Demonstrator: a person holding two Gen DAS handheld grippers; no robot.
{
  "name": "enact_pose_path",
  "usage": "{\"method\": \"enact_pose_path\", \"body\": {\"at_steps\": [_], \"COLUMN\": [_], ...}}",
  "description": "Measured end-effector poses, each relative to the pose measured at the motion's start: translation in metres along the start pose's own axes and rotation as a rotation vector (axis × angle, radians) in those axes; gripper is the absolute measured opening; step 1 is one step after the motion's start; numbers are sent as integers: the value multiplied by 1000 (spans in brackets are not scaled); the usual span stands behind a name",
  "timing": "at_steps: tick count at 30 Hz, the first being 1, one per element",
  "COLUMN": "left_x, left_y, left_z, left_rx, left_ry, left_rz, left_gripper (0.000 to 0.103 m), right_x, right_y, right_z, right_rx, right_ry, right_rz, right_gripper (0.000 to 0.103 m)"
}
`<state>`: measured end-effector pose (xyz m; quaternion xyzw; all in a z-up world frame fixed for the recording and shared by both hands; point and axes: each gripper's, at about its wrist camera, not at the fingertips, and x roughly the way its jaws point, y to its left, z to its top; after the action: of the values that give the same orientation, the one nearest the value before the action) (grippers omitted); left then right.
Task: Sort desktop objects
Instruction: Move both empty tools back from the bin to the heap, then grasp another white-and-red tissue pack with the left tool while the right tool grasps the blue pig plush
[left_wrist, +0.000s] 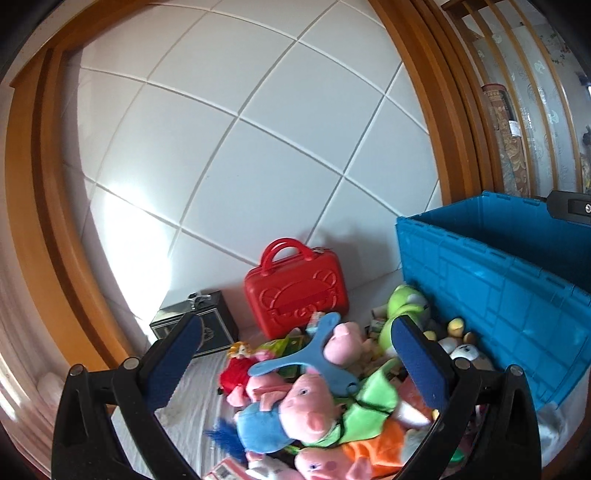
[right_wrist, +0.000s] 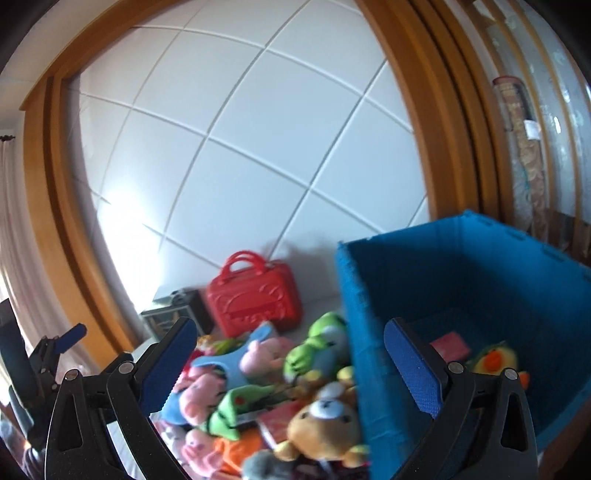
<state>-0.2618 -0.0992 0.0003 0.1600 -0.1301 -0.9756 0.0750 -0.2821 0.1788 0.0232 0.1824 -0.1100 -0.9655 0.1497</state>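
Hovering wide open and empty, the left gripper (left_wrist: 297, 354) frames a heap of soft toys (left_wrist: 306, 398) at lower centre. The right gripper (right_wrist: 290, 363), equally wide, straddles the blue bin (right_wrist: 461, 295) wall. Best: descend on 1 toy, squeezing mid-body.

A white tiled wall (left_wrist: 236, 155) is framed by a curved wooden trim (left_wrist: 40, 192). A bright reflection (left_wrist: 125, 229) is seen on the tiles, and a pale curtain (right_wrist: 14, 229) is hung at the left.
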Motion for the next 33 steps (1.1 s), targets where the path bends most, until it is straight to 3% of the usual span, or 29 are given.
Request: {"method": "enact_pose_path", "body": {"at_steps": [7, 11, 17, 23, 26, 33], "left_x": [13, 30, 65, 94, 109, 143], "left_y": [62, 94, 128, 127, 125, 121], "left_z": [-56, -106, -197, -267, -289, -302], "left_rx": [-9, -57, -191, -320, -401, -473], "left_ry": [94, 222, 487, 644, 696, 744], "left_rz": [104, 194, 338, 347, 294, 222], "left_gripper": [103, 103, 103, 103, 103, 103], "right_x": [42, 64, 95, 117, 123, 136], "right_y": [72, 93, 98, 96, 95, 99], "right_z": [-48, -63, -78, -91, -99, -105], "right_rx": [-156, -227, -275, -320, -351, -362], "right_ry": [122, 182, 233, 283, 309, 346], "right_rz": [128, 181, 278, 353, 360, 350], "right_gripper": [103, 103, 103, 103, 103, 103]}}
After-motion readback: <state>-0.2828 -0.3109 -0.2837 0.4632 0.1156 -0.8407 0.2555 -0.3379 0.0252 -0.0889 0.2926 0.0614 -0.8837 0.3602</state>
